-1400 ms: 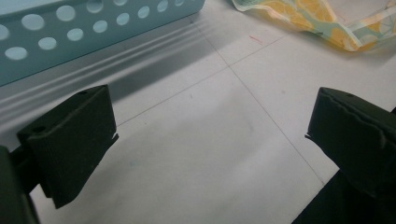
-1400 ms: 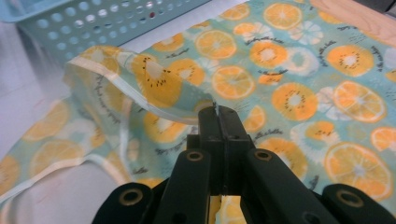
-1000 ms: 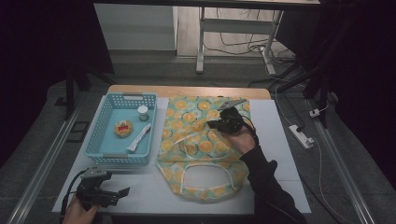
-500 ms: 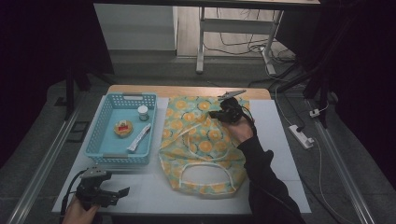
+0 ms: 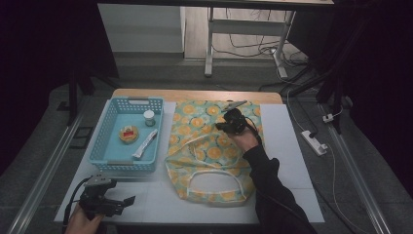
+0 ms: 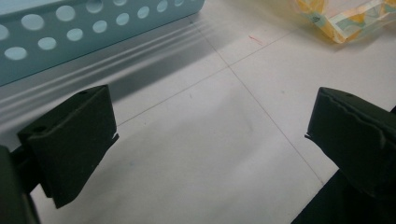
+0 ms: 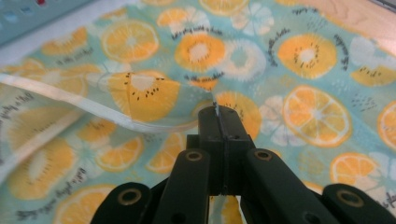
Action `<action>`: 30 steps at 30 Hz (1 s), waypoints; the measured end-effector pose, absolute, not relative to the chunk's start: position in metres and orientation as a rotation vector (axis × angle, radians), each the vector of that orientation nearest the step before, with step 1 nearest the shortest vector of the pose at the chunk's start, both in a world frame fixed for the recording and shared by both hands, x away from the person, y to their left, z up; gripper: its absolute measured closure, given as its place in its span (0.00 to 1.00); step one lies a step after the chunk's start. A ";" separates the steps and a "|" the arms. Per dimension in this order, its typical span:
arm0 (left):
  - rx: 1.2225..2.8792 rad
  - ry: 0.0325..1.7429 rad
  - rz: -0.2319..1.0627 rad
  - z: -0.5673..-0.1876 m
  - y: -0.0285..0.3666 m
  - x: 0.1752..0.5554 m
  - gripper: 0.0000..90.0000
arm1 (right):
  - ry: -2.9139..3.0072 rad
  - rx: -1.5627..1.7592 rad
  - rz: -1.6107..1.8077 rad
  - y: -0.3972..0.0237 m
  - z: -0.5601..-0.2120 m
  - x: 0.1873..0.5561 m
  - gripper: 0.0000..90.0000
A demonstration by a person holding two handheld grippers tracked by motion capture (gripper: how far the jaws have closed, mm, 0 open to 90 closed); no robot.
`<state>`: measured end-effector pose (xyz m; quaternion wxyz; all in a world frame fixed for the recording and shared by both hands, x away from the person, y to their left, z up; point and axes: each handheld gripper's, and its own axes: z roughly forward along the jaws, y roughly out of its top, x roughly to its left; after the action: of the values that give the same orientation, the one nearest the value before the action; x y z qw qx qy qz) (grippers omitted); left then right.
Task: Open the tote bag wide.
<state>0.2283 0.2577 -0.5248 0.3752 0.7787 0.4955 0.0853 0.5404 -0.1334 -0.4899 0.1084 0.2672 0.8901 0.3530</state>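
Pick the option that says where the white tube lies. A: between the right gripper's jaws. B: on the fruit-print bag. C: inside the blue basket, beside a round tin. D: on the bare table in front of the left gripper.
C: in the high view the white tube lies slantwise inside the blue basket, next to the round tin and near a small jar.

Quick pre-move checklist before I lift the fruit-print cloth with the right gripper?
1. Right gripper jaws closed: ok.
2. Fruit-print cloth pinched between them: cannot tell; a white sliver shows at the tips.
3. Cloth lying apart from the blue basket: ok.
4. White strap away from the jaws: ok, it runs off to one side.
5. Left gripper open, nothing between its jaws: ok.
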 end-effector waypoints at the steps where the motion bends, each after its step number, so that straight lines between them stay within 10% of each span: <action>1: 1.992 1.267 0.220 -0.525 0.258 0.228 0.01 | 2.621 0.790 1.027 -0.133 -0.493 0.540 1.00; 13: 1.989 1.261 0.224 -0.525 0.257 0.227 0.01 | 2.670 0.809 0.956 -0.134 -0.515 0.544 0.99; 30: 1.988 1.257 0.227 -0.524 0.258 0.227 0.01 | 2.614 0.838 1.081 -0.146 -0.481 0.523 0.48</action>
<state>0.2267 0.2578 -0.5242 0.3795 0.7783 0.4923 0.0889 0.5235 -0.1460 -0.4807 0.0954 0.2829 0.8820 0.3647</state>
